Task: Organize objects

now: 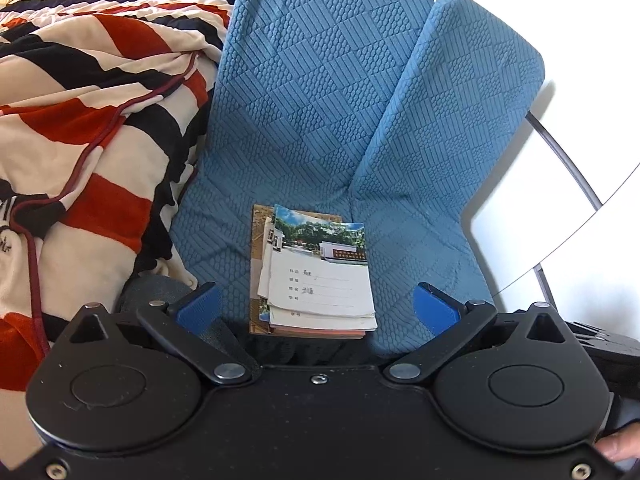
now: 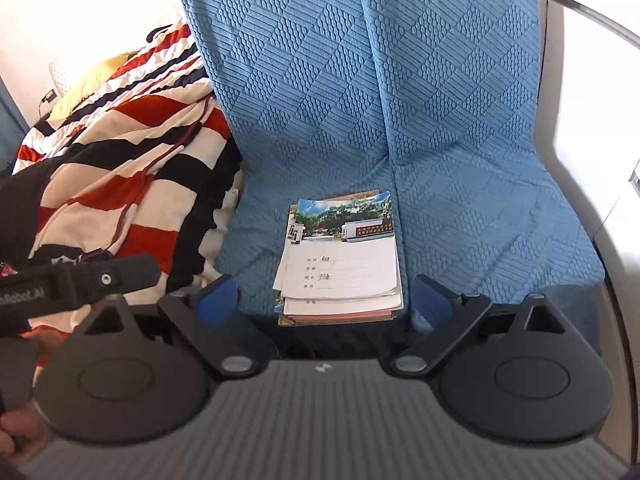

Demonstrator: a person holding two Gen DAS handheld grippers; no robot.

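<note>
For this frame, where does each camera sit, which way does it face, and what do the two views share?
Left wrist: on the left gripper, aimed forward and down at the stack of notebooks on the blue-covered chair; its open blue fingers and a bit of a hand show.
Right wrist: on the right gripper, aimed forward and down at the stack of notebooks; its open fingers, the left gripper's body and a hand show.
Shared: notebooks, chair, striped blanket.

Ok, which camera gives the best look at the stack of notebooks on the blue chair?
The right wrist view: the stack of notebooks sits centred and larger. The left wrist view shows the same stack, smaller.
</note>
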